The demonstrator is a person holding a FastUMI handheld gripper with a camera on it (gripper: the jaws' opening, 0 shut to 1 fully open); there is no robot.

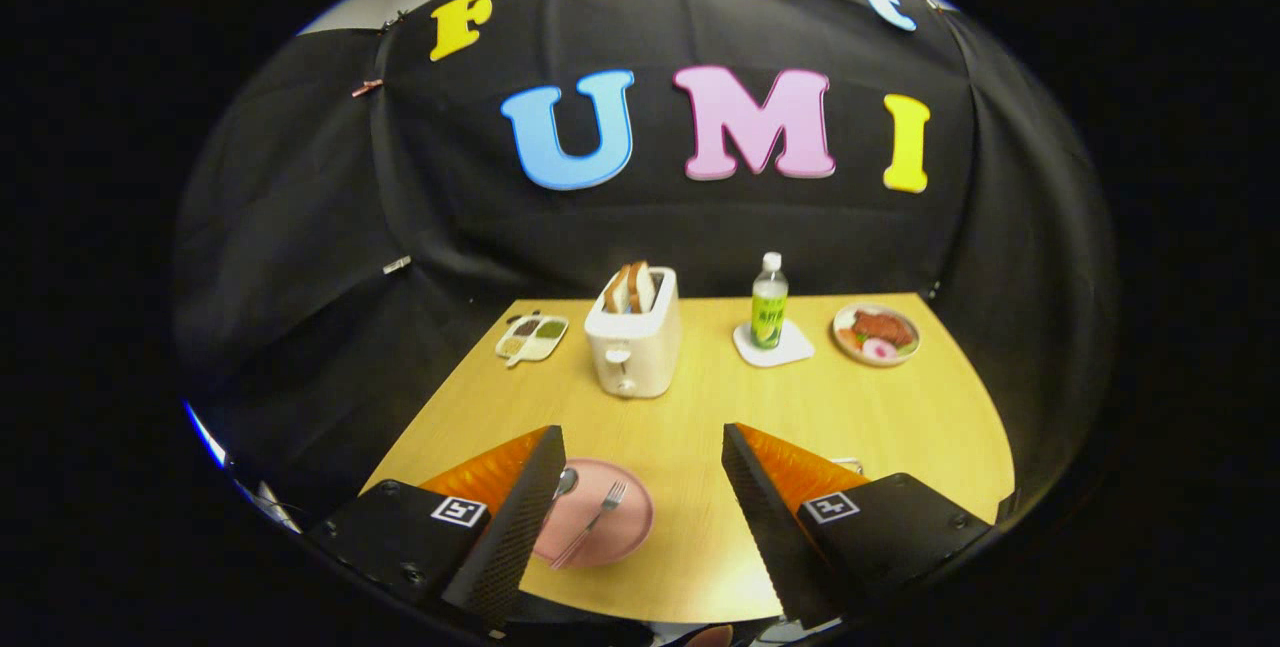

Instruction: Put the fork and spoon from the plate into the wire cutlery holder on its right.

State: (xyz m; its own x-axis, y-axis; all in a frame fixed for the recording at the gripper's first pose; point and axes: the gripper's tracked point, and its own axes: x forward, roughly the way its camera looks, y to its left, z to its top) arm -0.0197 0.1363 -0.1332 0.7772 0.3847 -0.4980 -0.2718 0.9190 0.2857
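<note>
A pink plate [620, 527] lies on the wooden table close below me, beside my left finger. On it rests a metal fork [592, 522], tines pointing away, and the bowl of a spoon [566, 480] peeks out from behind the left finger. A small bit of the wire cutlery holder [846, 465] shows just behind the right finger; most of it is hidden. My gripper [643, 447] hovers above the table's near edge, fingers wide apart and holding nothing.
A white toaster [633, 337] with bread slices stands mid-table beyond the fingers. A green bottle [769, 304] on a white coaster is to its right, then a plate of food [877, 334]. A divided tray [532, 337] sits back left.
</note>
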